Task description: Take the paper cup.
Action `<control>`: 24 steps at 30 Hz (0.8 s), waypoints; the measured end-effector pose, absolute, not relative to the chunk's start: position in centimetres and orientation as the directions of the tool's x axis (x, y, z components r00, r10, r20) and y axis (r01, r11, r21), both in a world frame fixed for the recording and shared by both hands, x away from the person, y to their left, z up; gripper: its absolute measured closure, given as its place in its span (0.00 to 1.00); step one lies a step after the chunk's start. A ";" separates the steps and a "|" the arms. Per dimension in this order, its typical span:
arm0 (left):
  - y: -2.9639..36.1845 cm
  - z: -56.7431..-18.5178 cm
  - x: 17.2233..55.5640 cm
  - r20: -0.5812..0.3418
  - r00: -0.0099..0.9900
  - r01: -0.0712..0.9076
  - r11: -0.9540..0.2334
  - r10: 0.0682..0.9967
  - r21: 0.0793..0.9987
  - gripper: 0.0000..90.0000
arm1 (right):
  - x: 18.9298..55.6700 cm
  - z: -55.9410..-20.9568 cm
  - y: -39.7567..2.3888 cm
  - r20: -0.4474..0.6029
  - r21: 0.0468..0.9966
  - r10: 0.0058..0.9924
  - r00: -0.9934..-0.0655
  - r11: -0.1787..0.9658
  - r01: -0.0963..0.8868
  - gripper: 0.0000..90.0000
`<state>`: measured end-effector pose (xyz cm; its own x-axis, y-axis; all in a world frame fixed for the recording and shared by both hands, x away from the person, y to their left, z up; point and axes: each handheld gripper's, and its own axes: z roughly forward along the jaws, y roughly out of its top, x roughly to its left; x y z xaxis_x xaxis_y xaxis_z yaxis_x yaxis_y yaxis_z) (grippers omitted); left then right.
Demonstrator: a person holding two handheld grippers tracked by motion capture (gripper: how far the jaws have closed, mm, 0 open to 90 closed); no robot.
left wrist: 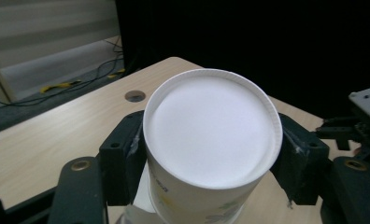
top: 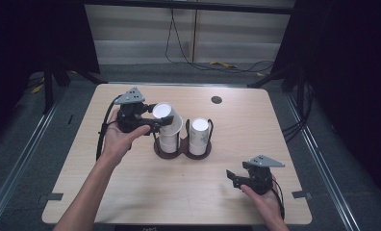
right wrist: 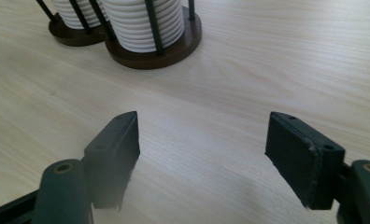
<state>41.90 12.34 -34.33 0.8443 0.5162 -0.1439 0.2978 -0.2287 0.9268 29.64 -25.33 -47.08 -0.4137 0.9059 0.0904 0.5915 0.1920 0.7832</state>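
The left gripper [top: 162, 121] clamps a tilted paper cup [top: 168, 117] above the cup holder [top: 182, 150], not yet seated; the right gripper [top: 233, 177], near the holder, stands apart and empty.

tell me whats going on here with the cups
A person holds a gripper in each hand. The left gripper is shut on an upside-down paper cup, held tilted over the left stack of cups in a dark two-slot cup holder. The right gripper is open, with nothing between its jaws, low over the table near the front right.
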 end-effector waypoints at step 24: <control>10.1 -37.8 38.5 -0.204 0.892 0.319 -0.242 0.404 0.916 0.38 | 29.2 -45.1 -20.6 0.141 0.827 0.711 -0.689 0.299 0.477 0.18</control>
